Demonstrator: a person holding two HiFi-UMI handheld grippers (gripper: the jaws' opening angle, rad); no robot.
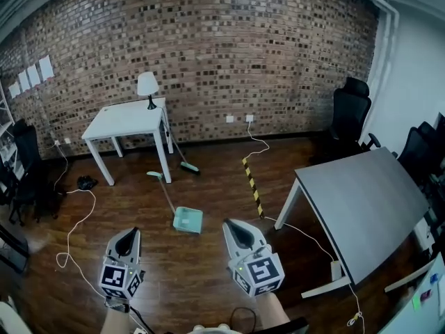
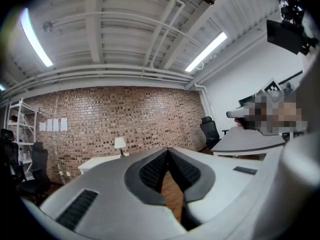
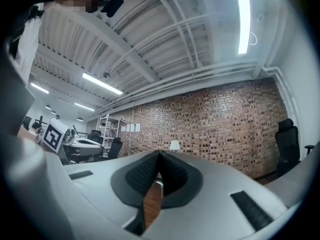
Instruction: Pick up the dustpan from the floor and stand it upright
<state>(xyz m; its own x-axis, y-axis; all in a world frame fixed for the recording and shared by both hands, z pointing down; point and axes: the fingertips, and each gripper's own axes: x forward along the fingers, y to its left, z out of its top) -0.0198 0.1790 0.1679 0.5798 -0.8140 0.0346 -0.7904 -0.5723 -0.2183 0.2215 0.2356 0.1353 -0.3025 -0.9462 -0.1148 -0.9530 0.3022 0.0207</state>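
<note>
A mint-green dustpan [image 1: 188,219] lies flat on the wooden floor, its long handle [image 1: 164,192] running up and left toward the white table. My left gripper [image 1: 128,241] hangs shut at the lower left, short of the pan and to its left. My right gripper [image 1: 236,230] hangs shut at the lower middle, right of the pan. Both point level toward the brick wall with nothing between their tips. In the left gripper view the jaws [image 2: 167,152] meet at the tips; the same holds in the right gripper view [image 3: 159,155]. The dustpan is hidden in both gripper views.
A white table [image 1: 127,120] with a lamp [image 1: 147,89] stands by the brick wall; a broom [image 1: 182,155] leans at its leg. A grey table [image 1: 368,204] fills the right. Cables [image 1: 76,232] and a striped cable cover [image 1: 252,185] cross the floor. Black chairs [image 1: 349,117] stand at right and left.
</note>
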